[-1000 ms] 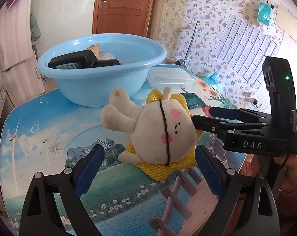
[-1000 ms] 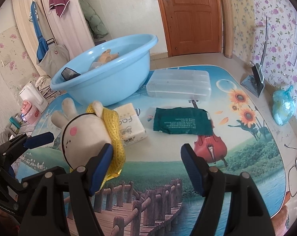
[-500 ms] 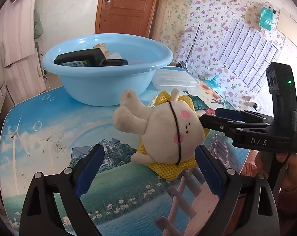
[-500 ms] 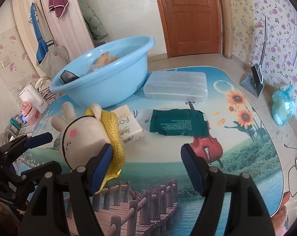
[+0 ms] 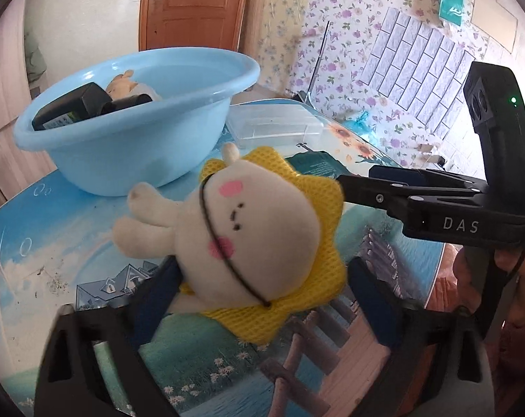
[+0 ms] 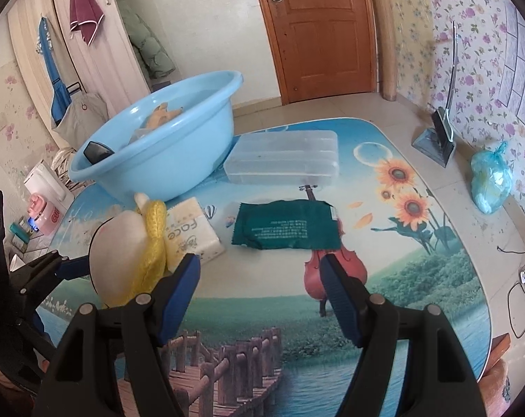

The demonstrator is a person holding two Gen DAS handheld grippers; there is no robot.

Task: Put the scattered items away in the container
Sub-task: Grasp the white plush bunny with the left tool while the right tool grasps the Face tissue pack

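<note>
My left tongs (image 5: pixel 259 299) have the cream round-headed plush rabbit in its yellow mesh collar (image 5: pixel 259 239) sitting between their blue pads; whether the pads press it I cannot tell, motion blur. The rabbit looks lifted off the scenic-print surface (image 5: pixel 54 243), ears toward 10 o'clock. In the right wrist view the same rabbit (image 6: pixel 123 246) is at 9 o'clock, just outside the left pad of my right tongs (image 6: pixel 259 278), which stand apart and hold nothing. The light blue plastic basin (image 6: pixel 179 149) sits at 11 o'clock, dark boxes inside. White tissue pack (image 6: pixel 193 232), dark green pouch (image 6: pixel 287 224) and clear plastic lidded box (image 6: pixel 283 161) lie on the surface ahead.
</note>
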